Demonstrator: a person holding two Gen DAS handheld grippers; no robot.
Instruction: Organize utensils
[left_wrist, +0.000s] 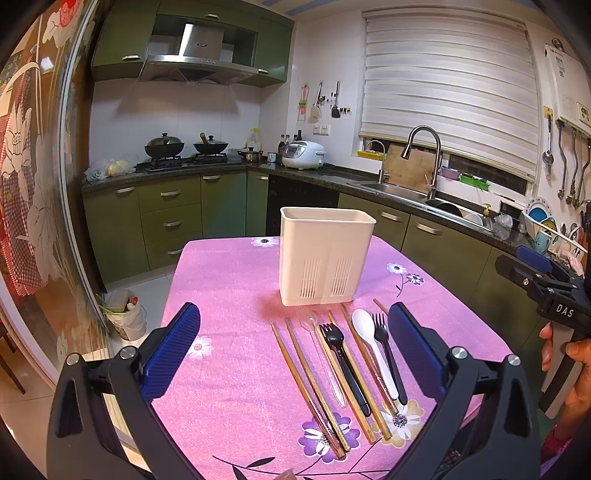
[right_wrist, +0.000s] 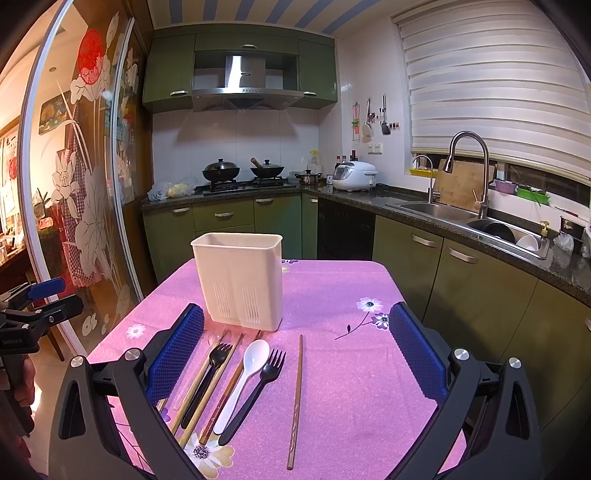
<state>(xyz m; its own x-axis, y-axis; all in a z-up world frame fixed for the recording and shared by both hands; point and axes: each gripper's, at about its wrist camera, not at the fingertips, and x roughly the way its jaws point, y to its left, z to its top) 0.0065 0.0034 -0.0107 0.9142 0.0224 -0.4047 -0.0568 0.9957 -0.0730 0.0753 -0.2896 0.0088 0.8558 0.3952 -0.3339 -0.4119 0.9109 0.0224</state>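
Looking past both wide-apart, empty jaws of the left hand-held gripper (left_wrist: 293, 354) and the right hand-held gripper (right_wrist: 295, 354), we see the utensils (left_wrist: 354, 365) lying flat on the pink worktop (left_wrist: 229, 295) just in front of the white holder (left_wrist: 325, 258). Their long axes run toward it, with fork and spoon heads nearest it. We judge that, packed side by side and touching, they invite pinching two at once or scattering neighbours, and a knock could tip the light holder.
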